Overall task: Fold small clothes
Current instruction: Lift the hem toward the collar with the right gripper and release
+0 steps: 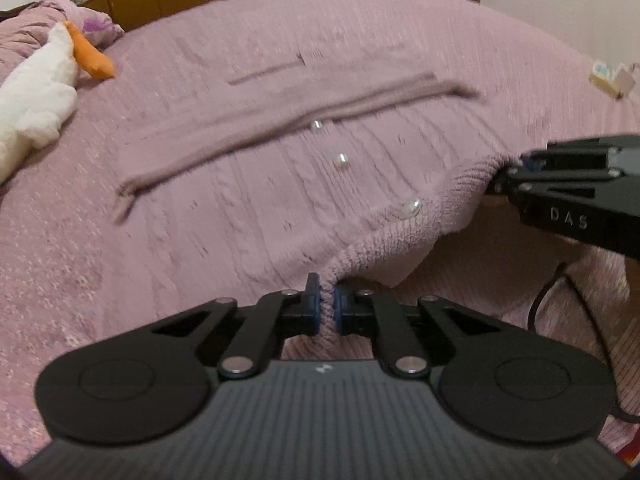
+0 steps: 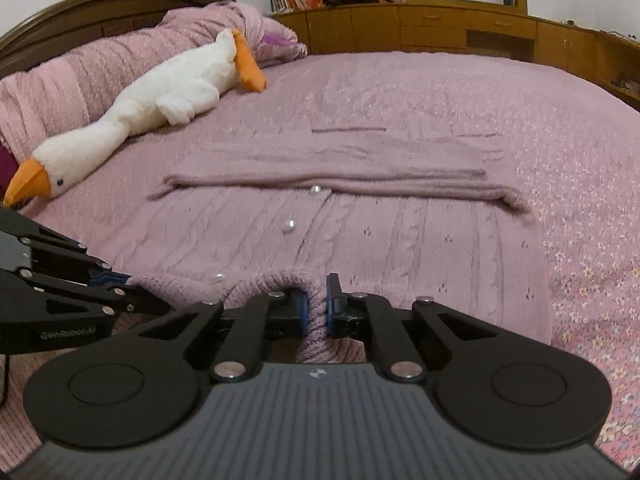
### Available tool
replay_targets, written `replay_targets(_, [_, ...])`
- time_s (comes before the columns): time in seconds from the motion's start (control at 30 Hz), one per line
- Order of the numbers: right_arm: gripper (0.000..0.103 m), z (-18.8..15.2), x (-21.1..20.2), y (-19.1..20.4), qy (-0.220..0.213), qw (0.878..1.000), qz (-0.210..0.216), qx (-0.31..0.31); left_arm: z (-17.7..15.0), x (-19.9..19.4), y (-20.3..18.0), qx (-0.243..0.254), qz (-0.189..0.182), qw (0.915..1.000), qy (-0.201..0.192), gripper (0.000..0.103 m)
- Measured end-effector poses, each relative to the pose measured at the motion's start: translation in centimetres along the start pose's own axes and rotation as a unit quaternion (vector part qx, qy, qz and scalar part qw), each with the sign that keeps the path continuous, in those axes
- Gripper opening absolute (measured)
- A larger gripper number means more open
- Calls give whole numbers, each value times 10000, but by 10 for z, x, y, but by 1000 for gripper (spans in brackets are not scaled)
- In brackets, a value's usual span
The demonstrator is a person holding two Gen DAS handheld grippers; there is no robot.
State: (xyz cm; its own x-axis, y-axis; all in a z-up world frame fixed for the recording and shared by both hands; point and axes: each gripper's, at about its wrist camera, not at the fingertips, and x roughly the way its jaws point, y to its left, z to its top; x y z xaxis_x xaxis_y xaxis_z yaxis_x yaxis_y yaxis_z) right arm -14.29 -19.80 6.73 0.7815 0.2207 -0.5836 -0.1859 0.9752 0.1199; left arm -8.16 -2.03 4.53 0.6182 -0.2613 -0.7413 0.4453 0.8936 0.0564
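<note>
The left gripper [image 1: 327,307] is clenched on the ribbed hem of the mauve cable-knit cardigan with pearl buttons [image 1: 280,184]; a fold of the knit is pinched between its blue pads. The right gripper [image 2: 317,308] is likewise clamped on the same ribbed hem, a short way along it. Each gripper shows at the edge of the other's view, so the two grips sit near each other on the near edge of the garment.

Ahead of both grippers the cardigan lies flat on the pink floral bedspread [image 2: 580,240], its sleeves folded across the far part in a narrow band. Beyond and to the left of the right gripper rests a white plush goose with an orange beak [image 2: 160,100].

Risks, judged from this state:
- Each pinch holds only a thin ridge of rib; a fast lift is likely to pull the knit out of the pads.
- Unequal travel of the two grippers would skew the fold line.
- A pearl button [image 1: 411,209] lies close to the hem between the grips and could snag.
- The folded sleeves could slide out of place as the hem is carried over.

No containers are in view.
</note>
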Motion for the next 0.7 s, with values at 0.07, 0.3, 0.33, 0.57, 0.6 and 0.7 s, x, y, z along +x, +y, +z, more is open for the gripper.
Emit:
replay_targets(0.07, [8, 6, -2, 0, -118, 9999, 12, 29, 6, -5, 3, -99, 7, 9999, -123, 8])
replay_targets(0.3, [8, 28, -9, 4, -512, 9987, 13, -71, 25, -19, 16, -410, 26, 9978, -521, 8])
replay_targets(0.33, [8, 31, -9, 4, -553, 9984, 12, -77, 28, -21, 17, -425, 41, 9974, -574, 8])
replay_targets(0.57, [8, 53, -8, 2, -804, 9968, 25, -30, 48, -29, 24, -472, 145, 9952, -847, 8])
replay_targets(0.6, [8, 56, -8, 0, -836, 9965, 30, -15, 51, -29, 25, -476, 159, 9949, -870, 8])
replay_targets(0.7, [8, 66, -6, -1, -928, 9957, 36, 36, 58, -30, 27, -504, 190, 9939, -966, 8])
